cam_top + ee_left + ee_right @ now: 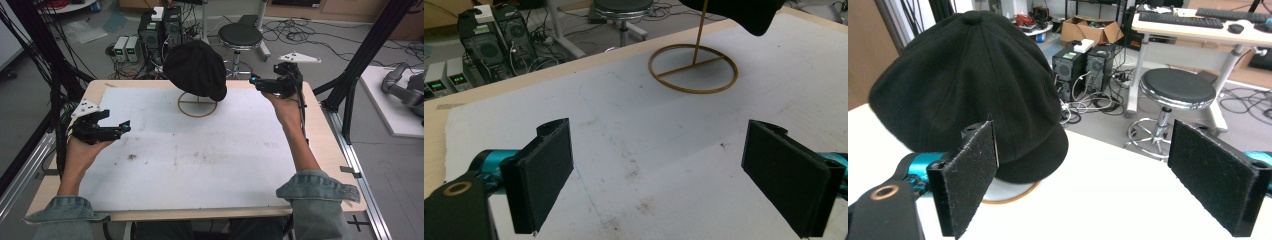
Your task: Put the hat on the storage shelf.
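Black cap point(196, 69) sits on a gold wire stand point(197, 105) at the far middle of the white mat point(200, 160); stand's ring base lies flat on the mat, cap covers the post top. Right gripper point(253, 80) just right of the cap at brim height, jaws wide apart, holding nothing, not touching it. Left gripper point(126, 127) well left of the stand, low over the mat, jaws apart, empty.

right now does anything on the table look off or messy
Nothing is knocked over. The black fabric cap sits on its thin gold wire stand, tilted toward one side. The white table mat carries scattered dark smudges. Both the left gripper and right gripper are open and empty.
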The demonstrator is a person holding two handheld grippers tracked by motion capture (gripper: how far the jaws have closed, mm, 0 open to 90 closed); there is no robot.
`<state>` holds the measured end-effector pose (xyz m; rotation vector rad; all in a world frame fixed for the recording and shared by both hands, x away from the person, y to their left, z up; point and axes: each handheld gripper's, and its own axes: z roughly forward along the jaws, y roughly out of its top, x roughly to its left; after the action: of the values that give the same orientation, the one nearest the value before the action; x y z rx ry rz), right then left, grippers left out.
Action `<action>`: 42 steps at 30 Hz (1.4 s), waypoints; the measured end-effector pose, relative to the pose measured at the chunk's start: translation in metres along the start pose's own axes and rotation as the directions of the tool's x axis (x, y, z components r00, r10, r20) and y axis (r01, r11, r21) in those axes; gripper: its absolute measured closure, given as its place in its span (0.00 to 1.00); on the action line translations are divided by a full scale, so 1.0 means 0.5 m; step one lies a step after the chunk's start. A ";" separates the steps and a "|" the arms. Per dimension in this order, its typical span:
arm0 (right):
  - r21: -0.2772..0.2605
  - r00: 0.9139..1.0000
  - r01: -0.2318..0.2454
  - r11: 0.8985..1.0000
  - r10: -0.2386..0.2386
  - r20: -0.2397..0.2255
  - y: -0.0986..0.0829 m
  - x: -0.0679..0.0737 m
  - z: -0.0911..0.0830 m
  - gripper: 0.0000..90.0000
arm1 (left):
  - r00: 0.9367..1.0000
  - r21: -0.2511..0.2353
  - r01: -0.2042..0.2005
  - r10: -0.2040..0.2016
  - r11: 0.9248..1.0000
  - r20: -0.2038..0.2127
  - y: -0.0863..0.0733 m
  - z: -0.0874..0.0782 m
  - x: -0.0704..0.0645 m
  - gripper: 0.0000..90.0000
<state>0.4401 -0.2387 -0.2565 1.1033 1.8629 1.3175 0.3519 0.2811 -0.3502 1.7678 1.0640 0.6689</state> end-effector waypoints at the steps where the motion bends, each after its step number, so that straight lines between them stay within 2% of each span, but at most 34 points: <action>1: -0.006 1.000 -0.014 1.000 0.014 -0.004 -0.012 -0.003 -0.014 0.14 | 1.000 0.001 -0.001 0.001 1.000 0.001 0.001 0.000 0.000 0.15; 6: -0.023 0.999 -0.043 0.999 0.043 -0.006 -0.043 -0.012 -0.040 0.13 | 1.000 0.000 -0.001 0.001 1.000 -0.001 0.001 0.000 0.000 0.15; 11: -0.026 0.997 -0.071 0.997 0.071 -0.001 -0.098 -0.019 -0.068 0.13 | 1.000 -0.003 0.004 -0.004 1.000 -0.004 0.002 -0.001 0.003 0.15; 14: -0.024 0.997 -0.083 0.996 0.083 0.000 -0.119 -0.018 -0.077 0.13 | 1.000 -0.002 0.005 -0.005 1.000 -0.003 0.002 0.000 0.003 0.15; 15: -0.022 0.995 -0.095 0.995 0.095 -0.001 -0.141 -0.016 -0.084 0.13 | 1.000 0.002 0.003 -0.003 1.000 -0.003 0.001 0.000 0.003 0.15; 16: -0.022 0.995 -0.095 0.995 0.095 -0.001 -0.141 -0.016 -0.084 0.13 | 1.000 0.002 0.003 -0.003 1.000 -0.003 0.001 0.000 0.003 0.15; 17: -0.014 0.996 -0.092 0.996 0.092 0.006 -0.163 -0.013 -0.090 0.13 | 1.000 0.004 0.001 -0.001 1.000 -0.003 0.001 0.001 0.002 0.15; 21: -0.018 0.994 -0.112 0.994 0.112 -0.017 -0.198 -0.007 -0.099 0.13 | 1.000 0.005 -0.002 0.002 1.000 -0.003 -0.001 0.001 0.000 0.15; 22: -0.018 0.994 -0.112 0.994 0.112 -0.017 -0.198 -0.007 -0.099 0.13 | 1.000 0.005 -0.008 0.008 1.000 -0.009 -0.003 0.001 -0.001 0.15; 23: -0.011 0.992 -0.126 0.992 0.125 -0.028 -0.215 0.001 -0.104 0.12 | 1.000 -0.002 -0.012 0.012 1.000 -0.019 -0.007 -0.001 -0.003 0.15; 25: 0.047 0.993 -0.112 0.993 0.113 -0.029 -0.218 0.012 -0.105 0.11 | 1.000 -0.007 -0.007 0.007 1.000 -0.025 -0.010 -0.001 -0.003 0.15; 26: 0.046 0.994 -0.103 0.994 0.105 -0.036 -0.222 0.018 -0.107 0.11 | 1.000 -0.004 -0.006 0.006 1.000 -0.025 -0.011 -0.002 -0.002 0.15; 28: 0.003 0.994 -0.105 0.994 0.105 -0.039 -0.234 0.029 -0.112 0.11 | 1.000 -0.002 -0.006 0.006 1.000 -0.022 -0.013 -0.002 -0.001 0.15; 31: 0.028 0.996 -0.083 0.996 0.084 -0.029 -0.242 0.030 -0.113 0.11 | 1.000 -0.001 -0.005 0.005 1.000 -0.017 -0.014 -0.001 -0.004 0.15; 37: 0.023 0.992 -0.121 0.992 0.122 -0.023 -0.255 0.022 -0.125 0.11 | 1.000 0.001 -0.010 0.010 1.000 -0.008 -0.015 0.003 -0.008 0.15; 42: 0.038 0.992 -0.122 0.992 0.123 -0.019 -0.271 0.012 -0.126 0.11 | 1.000 0.009 -0.016 0.016 1.000 -0.008 -0.016 0.009 -0.012 0.15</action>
<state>0.3461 -0.2835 -0.3640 1.2448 1.8671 1.3722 0.3495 0.2752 -0.3591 1.7841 1.0609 0.6822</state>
